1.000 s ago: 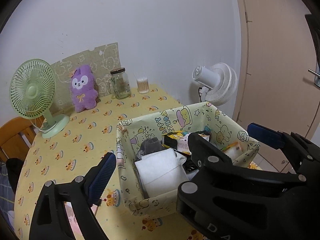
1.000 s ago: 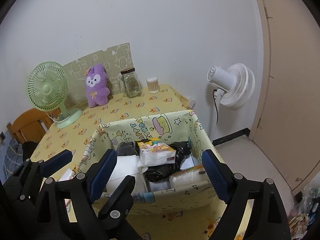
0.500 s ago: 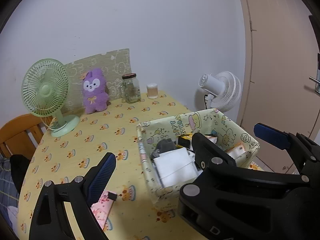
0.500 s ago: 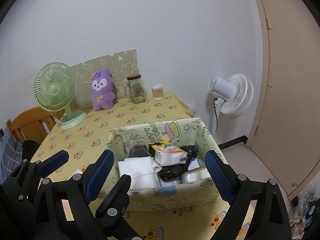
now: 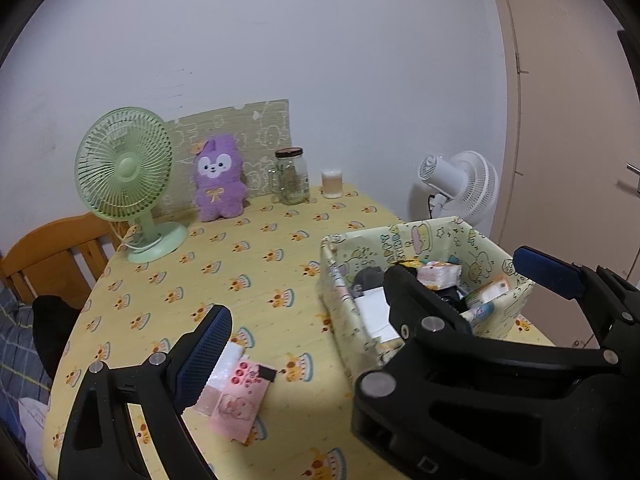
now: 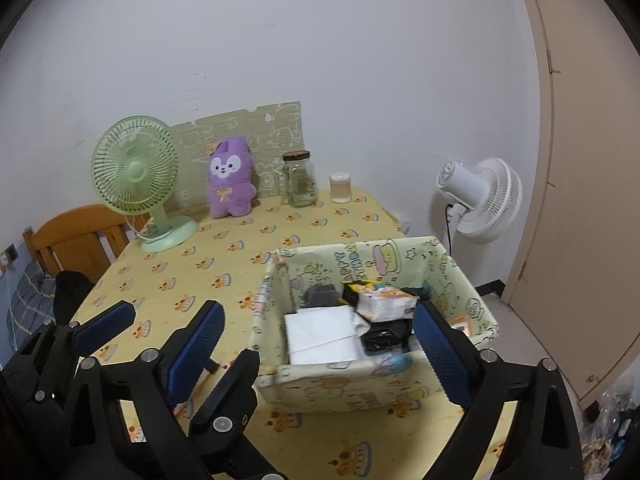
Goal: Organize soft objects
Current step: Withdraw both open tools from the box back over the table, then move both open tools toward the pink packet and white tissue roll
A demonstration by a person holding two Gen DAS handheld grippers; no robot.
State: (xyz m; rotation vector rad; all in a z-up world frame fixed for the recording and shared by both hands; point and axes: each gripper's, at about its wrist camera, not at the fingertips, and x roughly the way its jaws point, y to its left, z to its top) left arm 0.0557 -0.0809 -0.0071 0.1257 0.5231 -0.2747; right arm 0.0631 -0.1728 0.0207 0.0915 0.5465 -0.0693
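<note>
Grippers fill the near edge of both views, each tilted down toward the table. The right gripper [image 6: 320,344] has its blue pads spread wide and opening, with nothing pinched; the near wall of the fabric basket [image 6: 360,388] shows in the gap between them but is not touched. The left gripper [image 5: 372,300] is also spread and empty, hanging beside the other.

Just past the left gripper's near finger, a pink packet [image 5: 240,400] lies flat on the yellow tablecloth [image 5: 240,264], partly over a white packet, well apart from the basket. Inside the basket sit a white folded pack [image 6: 320,336], a tissue pack [image 6: 384,300] and dark items, loosely piled.

The step in hand looks like the gap between two placements: both claws are free, and the pink packet is likely next. That calls for dipping the left gripper onto it and closing on its thin edge.

Farther back, a purple plush toy [image 6: 231,178] stands against the wall between a green fan [image 6: 136,176] and a glass jar [image 6: 299,180], still outside the basket.
</note>
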